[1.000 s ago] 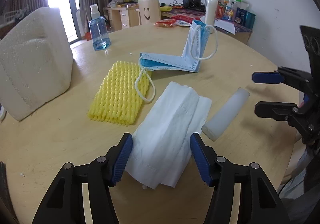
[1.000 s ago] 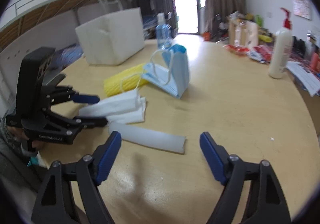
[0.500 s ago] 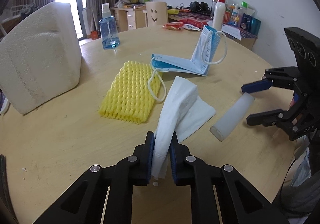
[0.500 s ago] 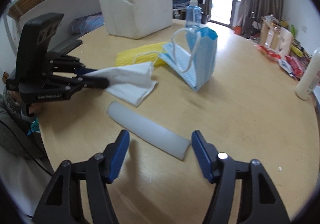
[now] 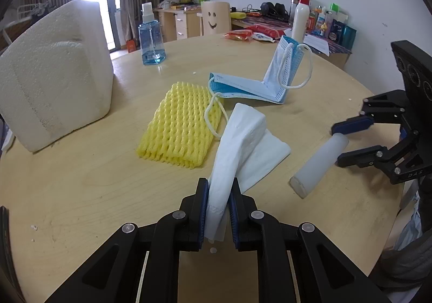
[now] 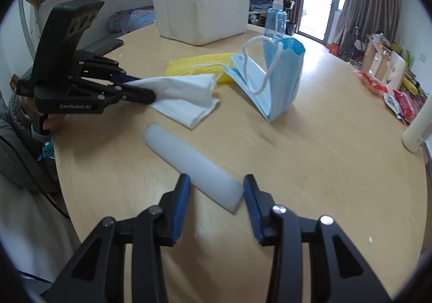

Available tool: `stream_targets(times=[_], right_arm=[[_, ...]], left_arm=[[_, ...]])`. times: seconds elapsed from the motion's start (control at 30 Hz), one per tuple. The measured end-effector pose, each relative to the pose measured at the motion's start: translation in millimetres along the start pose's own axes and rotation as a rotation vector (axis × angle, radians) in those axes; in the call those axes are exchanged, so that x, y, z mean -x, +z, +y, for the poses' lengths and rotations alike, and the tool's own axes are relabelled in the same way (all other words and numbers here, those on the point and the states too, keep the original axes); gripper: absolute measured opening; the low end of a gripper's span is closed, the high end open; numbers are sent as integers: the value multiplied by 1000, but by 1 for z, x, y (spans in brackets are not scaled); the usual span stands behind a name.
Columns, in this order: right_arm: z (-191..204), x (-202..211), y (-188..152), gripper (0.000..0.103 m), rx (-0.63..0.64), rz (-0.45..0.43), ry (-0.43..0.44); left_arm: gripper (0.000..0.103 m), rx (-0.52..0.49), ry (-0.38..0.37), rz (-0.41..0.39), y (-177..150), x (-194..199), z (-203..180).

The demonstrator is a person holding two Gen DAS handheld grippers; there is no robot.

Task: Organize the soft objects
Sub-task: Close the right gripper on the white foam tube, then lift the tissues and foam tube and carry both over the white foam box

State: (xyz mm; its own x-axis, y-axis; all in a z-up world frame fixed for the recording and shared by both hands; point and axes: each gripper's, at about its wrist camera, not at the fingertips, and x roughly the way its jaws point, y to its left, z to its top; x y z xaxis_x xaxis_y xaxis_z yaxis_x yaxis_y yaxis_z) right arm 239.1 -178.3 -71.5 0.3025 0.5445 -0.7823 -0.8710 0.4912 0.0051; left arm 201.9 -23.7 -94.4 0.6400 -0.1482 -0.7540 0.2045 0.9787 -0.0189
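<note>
Left gripper: jaws closed narrow on the near edge of the white folded tissue, which is pinched and lifted into a ridge while its far part lies on the round wooden table; grip judged secure. Right gripper: jaws have just been closing and now stand at a middling gap astride the near end of the translucent white tube; the pads sit just beside the tube's flanks, and contact cannot be confirmed, so it is recorded as not yet gripped. Governing relation: the tube lies flat on the table, directly ahead of the right gripper, its long axis running from between those jaws away and to the left toward the left gripper; the jaws therefore cross the axis squarely at one end, not at the middle. Judgement: the right hand is plainly the nearer to the tube; an end grip on a long soft body may let the far end droop or swing on lifting. The yellow foam net and the blue face masks lie beyond the tissue, untouched, the masks' ear loop resting across the net.
</note>
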Motion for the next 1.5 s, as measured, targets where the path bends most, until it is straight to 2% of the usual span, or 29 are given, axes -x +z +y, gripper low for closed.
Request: stream_targets(times=[0.2,0.37,0.57,0.7,0.9,0.93,0.97,1.03,1.1,1.13,1.23,1.33,1.5], right_arm=[[23,17,-13,41,35,1,36],[9,25,-10,41,20,-56,8],[-1,-2,-3,41,44,-3,0],[-8,-3,-1,41,51,-13,15],[-10,-7,4,42,89,-7,82],[-9,-6,3,43,101,-7,91],[-7,-7,4,50,129,-5,106],[-2,-8,5,55,171,7,122],[2,-10,9,44,192,13,116],[5,-11,10,33,198,10,106],[14,-11,10,22,199,10,65],[21,-8,7,21,166,-5,21],[21,8,5,21,39,-104,47]], left_arm=[[16,9,6,-1,0,1,1],[16,9,7,-4,-1,2,0],[16,17,11,-6,-1,2,3],[16,21,14,-9,0,2,4],[16,23,8,-14,-1,3,4],[16,26,3,-17,-1,4,5],[16,27,6,-18,-1,5,5],[16,30,10,-19,-1,5,6],[16,35,9,-21,-2,7,6],[16,36,9,-23,-2,8,6],[16,41,17,-26,-2,10,7],[16,47,19,-39,-1,15,7],[16,48,19,-65,-1,24,6]])
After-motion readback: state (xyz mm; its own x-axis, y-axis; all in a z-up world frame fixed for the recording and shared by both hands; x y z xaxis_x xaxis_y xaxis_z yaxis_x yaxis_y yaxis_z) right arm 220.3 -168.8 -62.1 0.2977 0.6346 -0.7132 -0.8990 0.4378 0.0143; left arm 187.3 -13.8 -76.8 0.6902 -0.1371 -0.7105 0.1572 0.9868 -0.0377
